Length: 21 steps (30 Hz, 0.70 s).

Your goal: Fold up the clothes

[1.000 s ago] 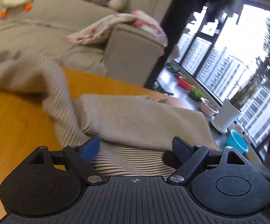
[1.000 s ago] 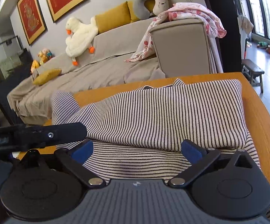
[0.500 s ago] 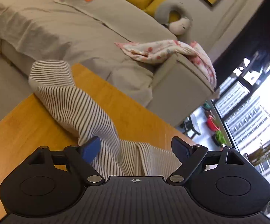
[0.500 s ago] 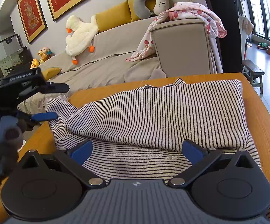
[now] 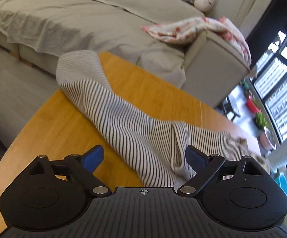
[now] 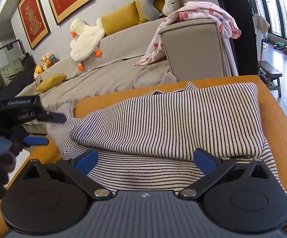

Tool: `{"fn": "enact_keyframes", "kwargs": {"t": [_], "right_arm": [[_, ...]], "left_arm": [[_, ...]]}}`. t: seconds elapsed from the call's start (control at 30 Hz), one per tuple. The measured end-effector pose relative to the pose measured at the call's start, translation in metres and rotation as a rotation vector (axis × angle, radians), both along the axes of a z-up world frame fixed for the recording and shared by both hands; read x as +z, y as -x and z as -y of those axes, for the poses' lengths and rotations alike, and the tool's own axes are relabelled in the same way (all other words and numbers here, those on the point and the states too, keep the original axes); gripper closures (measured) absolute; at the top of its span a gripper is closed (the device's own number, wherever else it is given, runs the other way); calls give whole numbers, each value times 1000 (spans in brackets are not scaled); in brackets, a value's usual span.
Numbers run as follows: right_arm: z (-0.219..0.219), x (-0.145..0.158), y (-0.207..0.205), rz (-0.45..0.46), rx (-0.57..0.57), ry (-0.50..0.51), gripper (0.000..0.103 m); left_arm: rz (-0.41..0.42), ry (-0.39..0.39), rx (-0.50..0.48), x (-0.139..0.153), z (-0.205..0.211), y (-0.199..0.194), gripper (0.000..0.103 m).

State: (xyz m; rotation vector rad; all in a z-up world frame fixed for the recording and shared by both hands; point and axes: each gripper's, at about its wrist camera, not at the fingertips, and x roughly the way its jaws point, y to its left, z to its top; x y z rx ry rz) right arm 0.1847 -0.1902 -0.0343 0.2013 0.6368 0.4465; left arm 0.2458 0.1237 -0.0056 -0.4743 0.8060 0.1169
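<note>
Since the earlier frame, the left gripper (image 5: 143, 155) has withdrawn leftward, jaws spread. The black-and-white striped knit garment (image 6: 173, 119) lies folded on the orange wooden table (image 5: 64, 123). The right gripper (image 6: 145, 160) is spread above its hem.

Both wrist views low, close over table (image 5: 50, 130), sharing sofa (image 6: 121, 45).

A plush goose (image 6: 86, 37) lies on the grey sofa (image 6: 123, 67).
</note>
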Motion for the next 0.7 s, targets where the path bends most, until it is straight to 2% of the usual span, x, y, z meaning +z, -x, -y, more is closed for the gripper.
{"fn": "enact_keyframes", "kwargs": {"t": [0.13,0.33,0.57,0.6,0.67,0.7], "right_arm": [[-1,0,0,-2,0,11,0],[-3,0,0,-3,-1,22,0],[-2,0,1,-4,-1,13,0],[-2,0,1,-4,-1,11,0],[-1,0,1,-5,0,6,0],[0,0,1,-5,0,3,0]], "left_arm": [[-11,-19,-42,-3,0,6,8],[0,-8,-36,-6,-13,10,8],[17,20,-5,-20,-24,-15,9],[28,11,-2,-21,-25,-19,13],[40,-6,3,-22,-26,-26,30],[42,-10,9,-23,-27,-29,48]]}}
